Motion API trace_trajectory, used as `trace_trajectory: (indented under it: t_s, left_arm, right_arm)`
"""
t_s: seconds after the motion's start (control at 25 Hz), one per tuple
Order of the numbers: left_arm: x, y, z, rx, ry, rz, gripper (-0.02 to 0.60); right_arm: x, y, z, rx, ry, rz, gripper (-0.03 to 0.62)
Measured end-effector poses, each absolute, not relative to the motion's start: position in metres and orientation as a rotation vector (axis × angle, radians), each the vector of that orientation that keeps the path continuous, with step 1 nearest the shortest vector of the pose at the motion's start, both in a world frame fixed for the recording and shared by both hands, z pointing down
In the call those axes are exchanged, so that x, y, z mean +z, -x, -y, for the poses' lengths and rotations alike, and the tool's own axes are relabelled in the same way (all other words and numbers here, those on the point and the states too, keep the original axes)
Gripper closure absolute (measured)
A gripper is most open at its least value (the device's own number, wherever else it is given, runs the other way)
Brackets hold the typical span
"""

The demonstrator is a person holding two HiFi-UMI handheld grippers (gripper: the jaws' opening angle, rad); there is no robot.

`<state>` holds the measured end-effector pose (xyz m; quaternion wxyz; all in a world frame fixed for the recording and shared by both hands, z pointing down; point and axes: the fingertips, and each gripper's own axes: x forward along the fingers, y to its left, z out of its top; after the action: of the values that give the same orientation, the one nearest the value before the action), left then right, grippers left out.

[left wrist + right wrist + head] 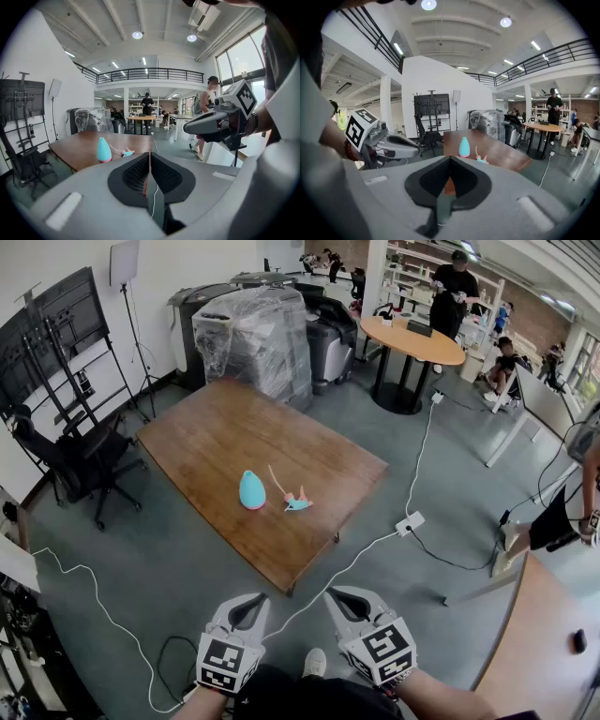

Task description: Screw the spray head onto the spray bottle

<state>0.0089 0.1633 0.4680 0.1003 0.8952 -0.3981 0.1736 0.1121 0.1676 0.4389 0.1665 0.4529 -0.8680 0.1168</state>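
Both the left tongs (249,604) and the right tongs (343,600) are pressed together with nothing between them, held low in front of the person and well apart from the work. The step in hand looks like the approach. It would go best by stepping up to the near corner of the surface (216,427) and spreading the tongs before reaching. One pair should take the body of the spray bottle (251,490) and the other the spray head (296,502). The bottle stands upright near the middle of the surface. The head lies on its side just beside it, toward the right corner, so its thin tube needs guiding into the neck first.
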Motion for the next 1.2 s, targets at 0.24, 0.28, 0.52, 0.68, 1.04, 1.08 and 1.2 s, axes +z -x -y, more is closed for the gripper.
trace_trajectory:
  t_s: [0.24,0.28,0.52,0.68,1.04,1.08,1.2]
  left_arm:
    - [0.485,-0.029,-0.121,0.572,-2.664,1.121,0.548]
    - [0.489,-0.030,-0.112,0.584,-2.666,1.113,0.548]
    - [0.512,-0.035,-0.062,0.649,-2.685,1.023,0.548]
    - [0.532,-0.036,-0.027,0.684,-2.702,0.951,0.538]
    - [0.582,-0.046,0.034,0.807,-2.692,0.814,0.528]
    - [0.589,-0.048,0.038,0.817,-2.676,0.811,0.527]
    - [0.609,-0.056,0.056,0.850,-2.636,0.819,0.522]
  right_arm:
    - [0.449,-0.118,-0.134,0.351,-1.274,2.451,0.603]
    - [0.451,-0.117,-0.127,0.347,-1.266,2.446,0.603]
    - [0.464,-0.107,-0.077,0.341,-1.241,2.385,0.603]
    - [0.477,-0.093,-0.048,0.329,-1.219,2.331,0.603]
    - [0.494,-0.077,-0.014,0.334,-1.185,2.218,0.603]
    - [0.496,-0.077,-0.013,0.325,-1.169,2.208,0.603]
    - [0.502,-0.081,-0.001,0.315,-1.129,2.198,0.603]
